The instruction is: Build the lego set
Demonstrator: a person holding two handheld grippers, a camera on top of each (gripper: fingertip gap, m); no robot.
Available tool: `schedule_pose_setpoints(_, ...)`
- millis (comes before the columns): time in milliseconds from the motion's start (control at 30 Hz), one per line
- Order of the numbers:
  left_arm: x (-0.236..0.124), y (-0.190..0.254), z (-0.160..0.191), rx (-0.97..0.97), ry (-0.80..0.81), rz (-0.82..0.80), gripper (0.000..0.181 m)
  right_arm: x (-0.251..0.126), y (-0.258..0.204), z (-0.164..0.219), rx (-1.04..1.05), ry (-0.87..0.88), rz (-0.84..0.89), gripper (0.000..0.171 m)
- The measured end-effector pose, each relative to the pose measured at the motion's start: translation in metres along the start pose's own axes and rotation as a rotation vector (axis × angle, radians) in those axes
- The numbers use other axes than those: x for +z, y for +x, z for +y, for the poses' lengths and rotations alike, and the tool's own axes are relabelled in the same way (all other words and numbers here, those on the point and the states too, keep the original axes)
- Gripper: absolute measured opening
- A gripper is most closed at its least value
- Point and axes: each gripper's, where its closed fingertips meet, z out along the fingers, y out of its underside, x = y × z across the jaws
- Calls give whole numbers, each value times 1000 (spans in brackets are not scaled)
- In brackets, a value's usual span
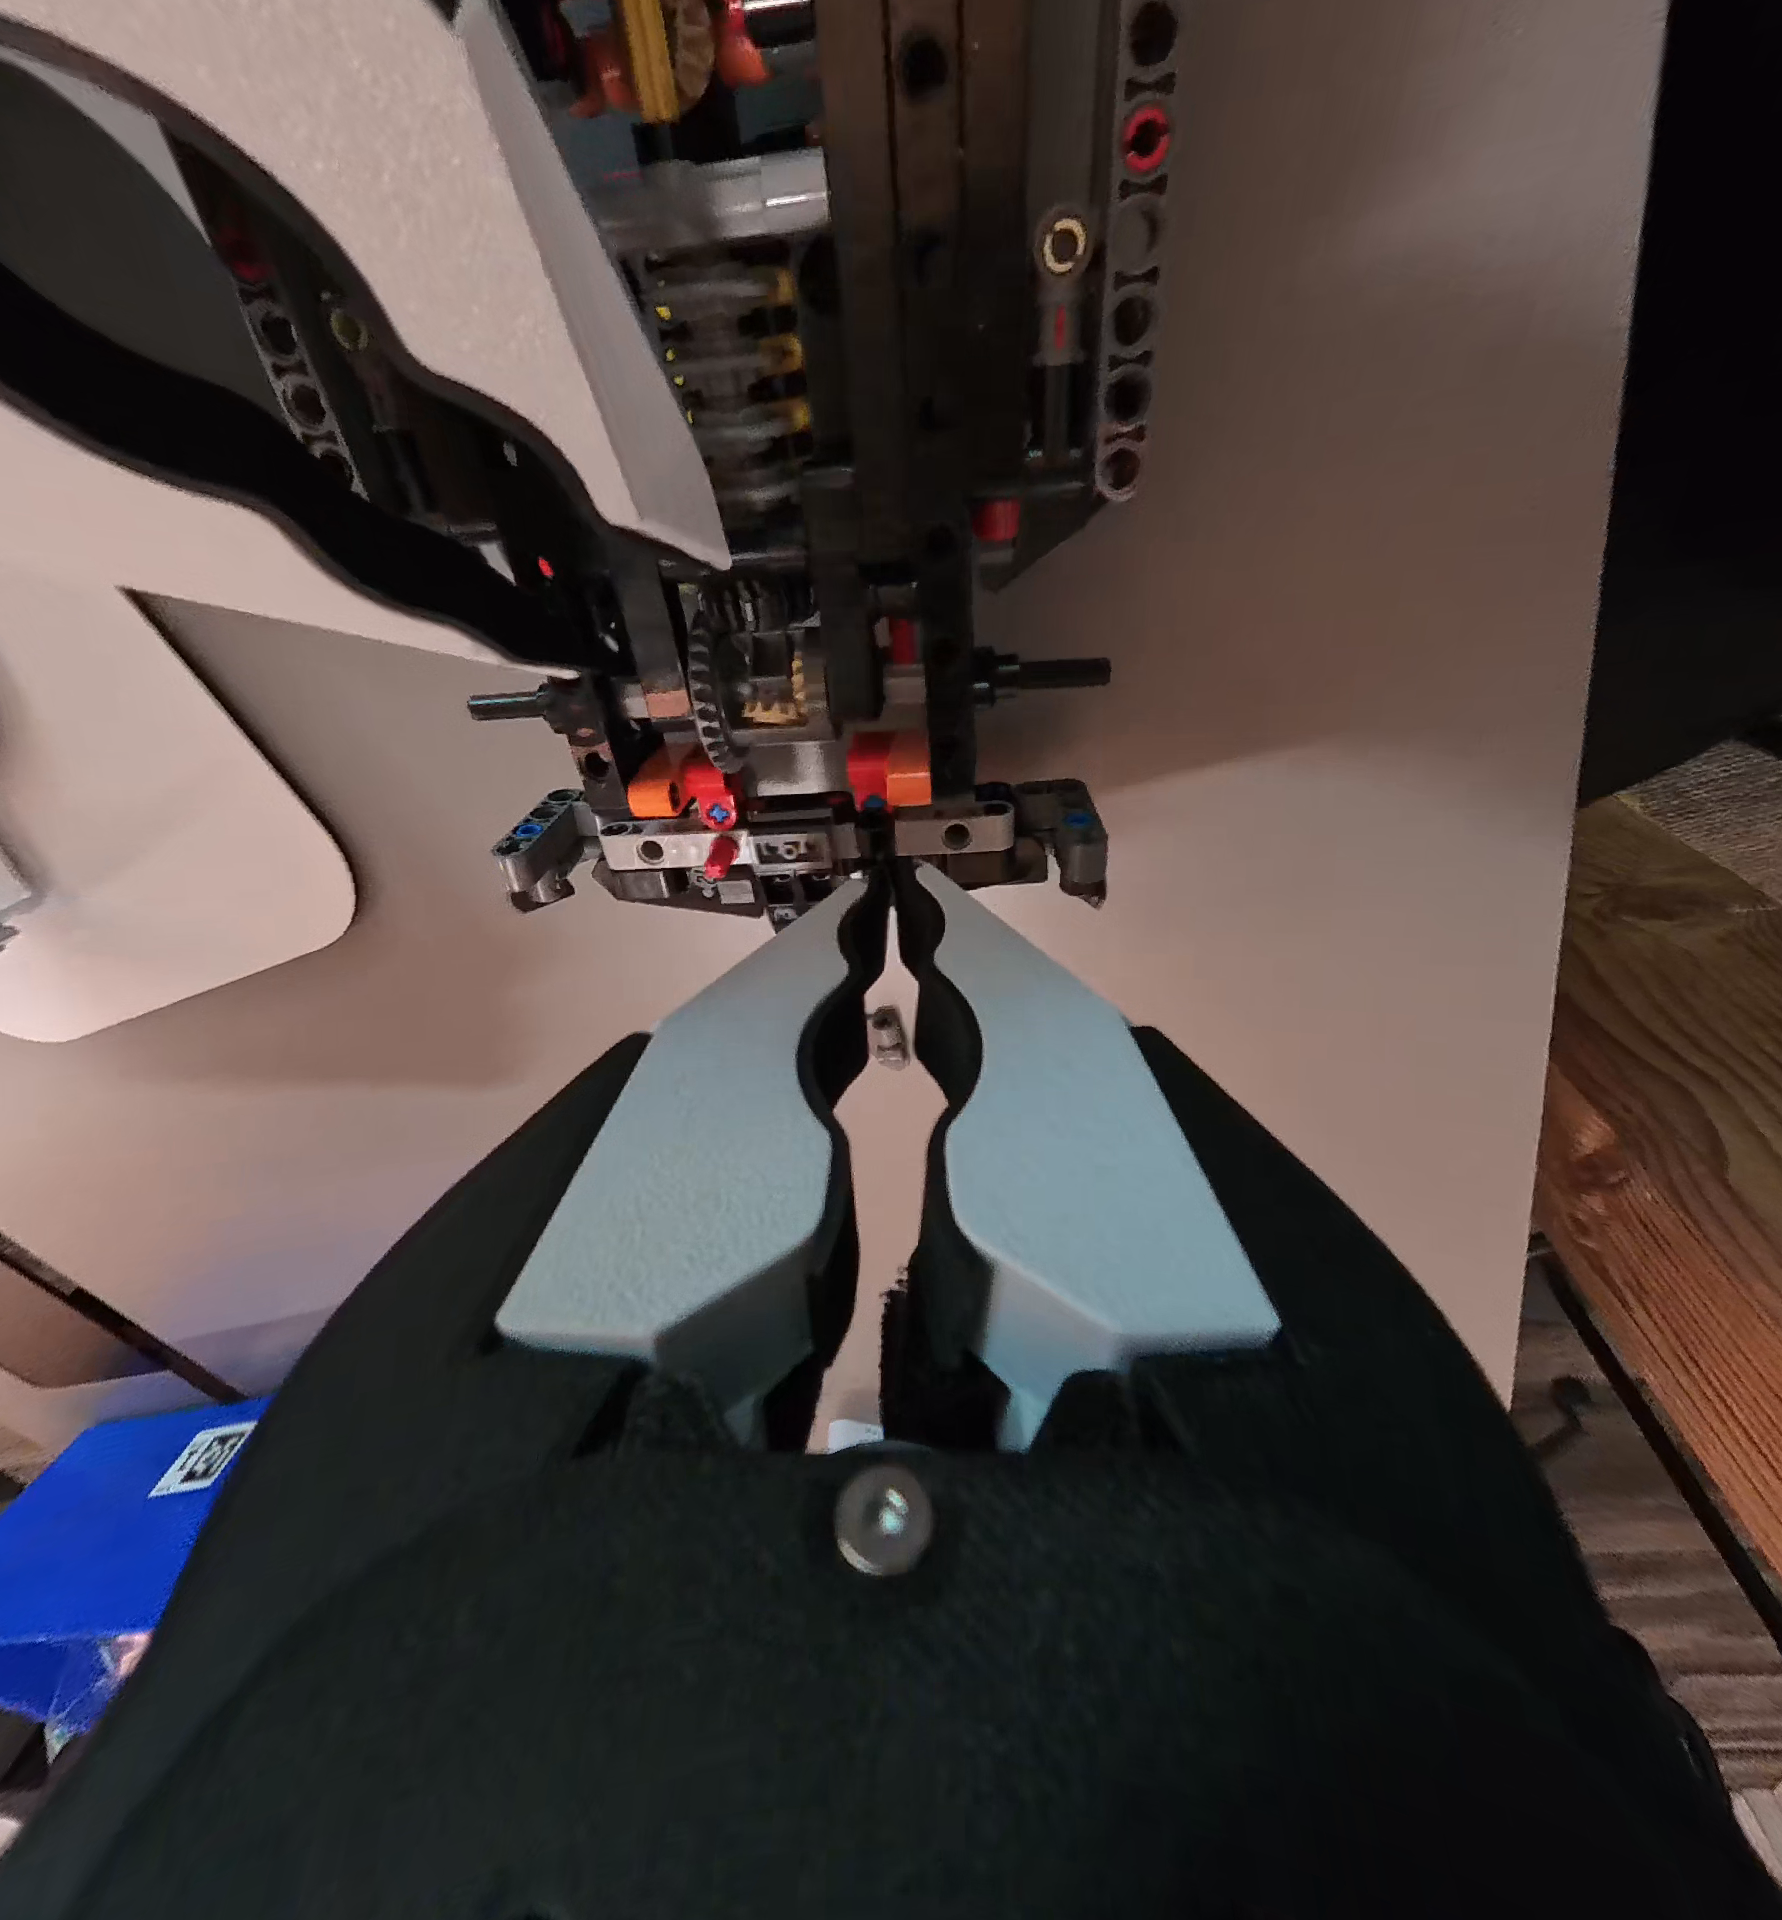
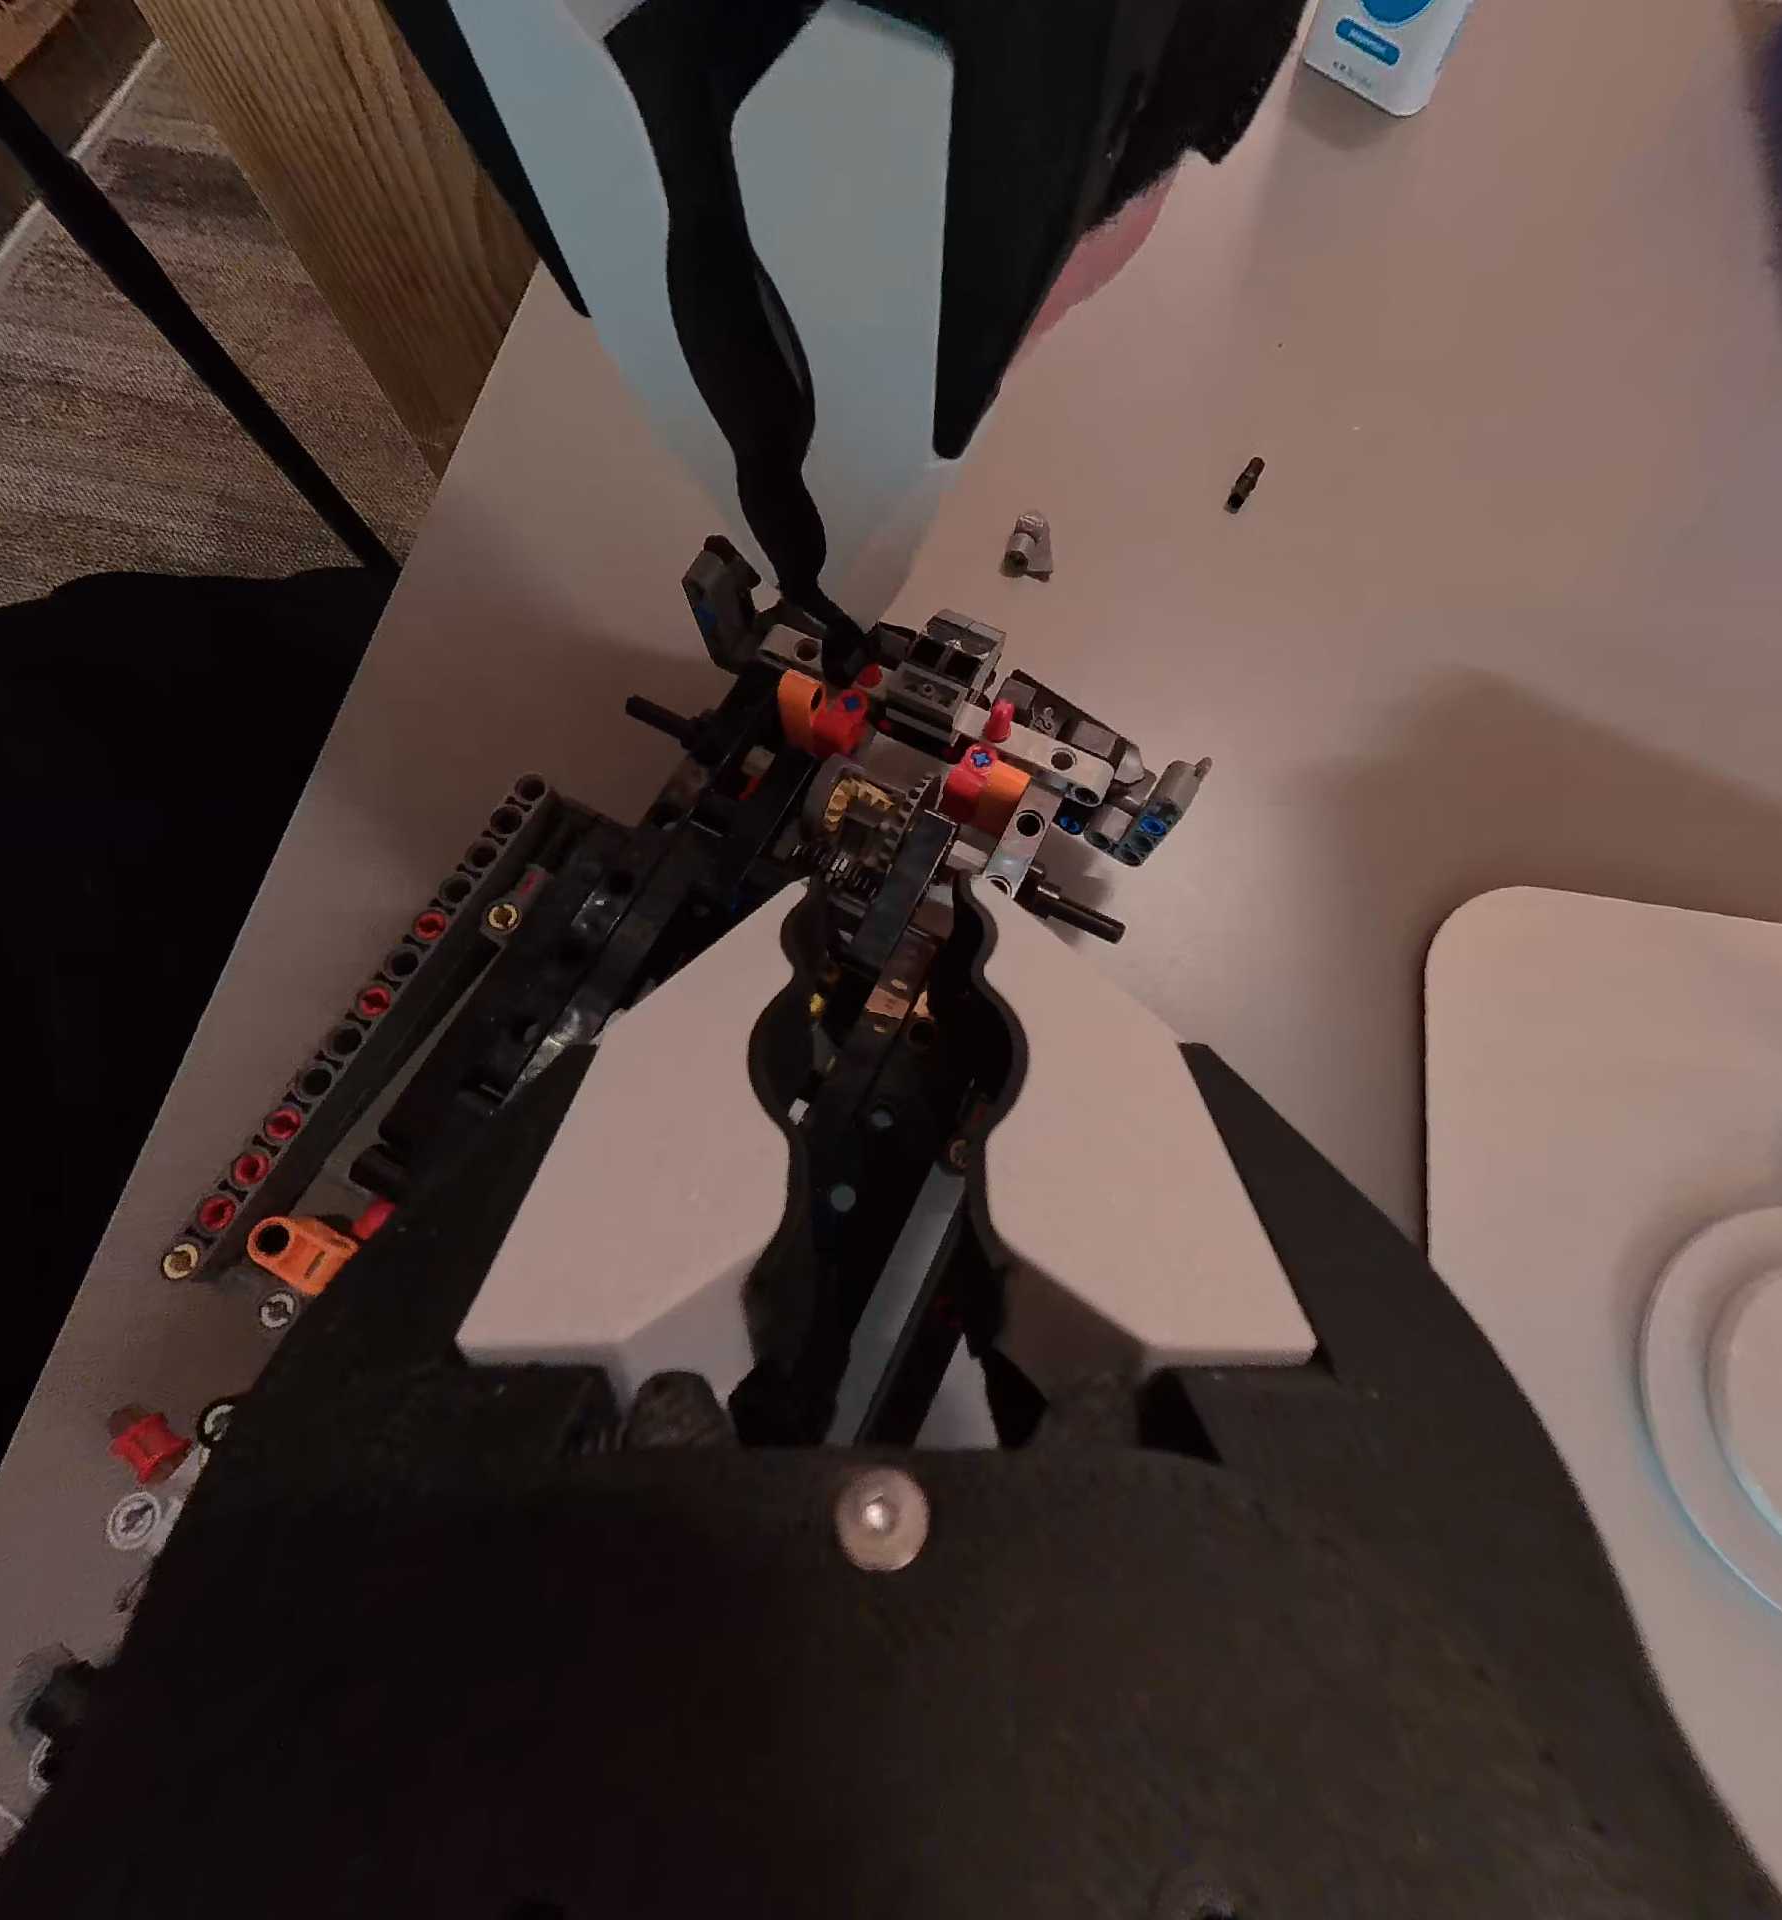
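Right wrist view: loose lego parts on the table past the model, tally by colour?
Grey piece: 1
Black pin: 1
Total: 2

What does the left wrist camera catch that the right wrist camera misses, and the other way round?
Only the left wrist view shows a blue box at its lower left.

Only the right wrist view shows a small black pin lying alone on the table, a loose red piece near the table edge, and a white container at the top.

Both show the lego model, the left gripper pinching a small black piece at its end, the right gripper clamped on its frame, and a loose grey piece.
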Motion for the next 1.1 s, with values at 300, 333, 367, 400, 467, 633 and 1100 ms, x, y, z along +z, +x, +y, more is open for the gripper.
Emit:
schedule_pose_setpoints(300,0,-1,0,30,-6,84,0,0,0,1,10,7,-10,20)
schedule_pose_setpoints(333,0,-1,-1,32,-4,86,0,0,0,1,11,7,-12,20)
schedule_pose_setpoints(367,0,-1,-1,33,0,87,0,0,1,1,12,8,-13,20)
schedule_pose_setpoints(400,0,-1,-2,36,6,86,0,0,1,1,13,10,-15,20)
schedule_pose_setpoints(467,0,-1,-3,41,8,83,0,0,1,1,14,11,-18,20)
schedule_pose_setpoints(633,1,-2,-2,36,36,76,0,0,1,1,14,14,-19,18)
schedule_pose_setpoints(1100,1,-1,-2,47,74,35,0,-1,1,1,18,18,-24,17)
